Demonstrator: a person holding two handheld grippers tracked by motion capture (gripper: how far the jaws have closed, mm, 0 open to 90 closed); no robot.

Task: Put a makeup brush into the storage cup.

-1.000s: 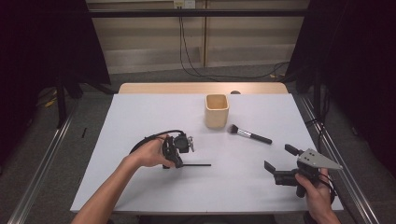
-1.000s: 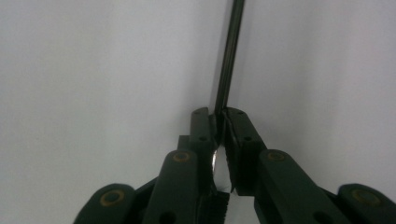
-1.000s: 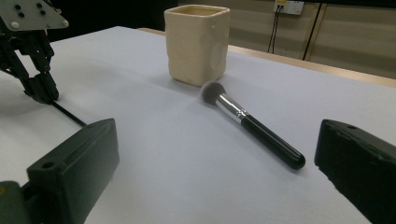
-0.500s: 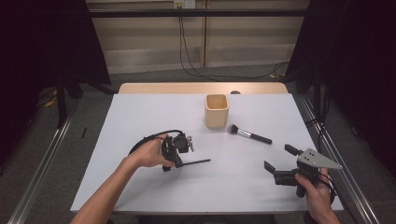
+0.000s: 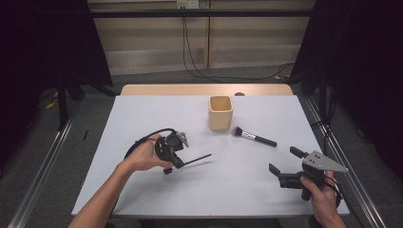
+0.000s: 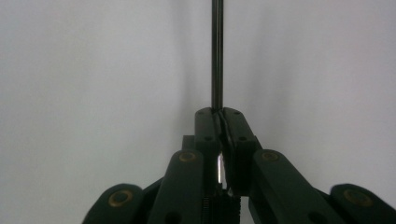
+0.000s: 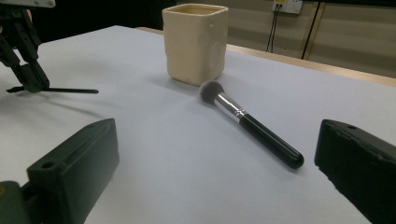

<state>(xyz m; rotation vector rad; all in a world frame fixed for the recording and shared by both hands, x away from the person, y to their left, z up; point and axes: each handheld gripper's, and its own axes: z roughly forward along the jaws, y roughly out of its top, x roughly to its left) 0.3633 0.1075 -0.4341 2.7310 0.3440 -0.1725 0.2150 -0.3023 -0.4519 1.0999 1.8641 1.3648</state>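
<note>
Left gripper [image 5: 177, 161] clenches a thin black stick [image 5: 197, 159] near the table's left; right gripper [image 5: 284, 166] is released, near right

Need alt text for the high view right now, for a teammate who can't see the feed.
The left gripper, in the person's left hand, is shut on a thin black stick that juts out over the white table. The right gripper rests open near the front right corner. A beige cup stands mid-table with a makeup brush lying beside it.

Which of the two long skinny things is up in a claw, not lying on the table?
The thin black stick, pinched at one end by the shut left claw. The fluffy-tipped makeup brush lies flat beside the cup.
</note>
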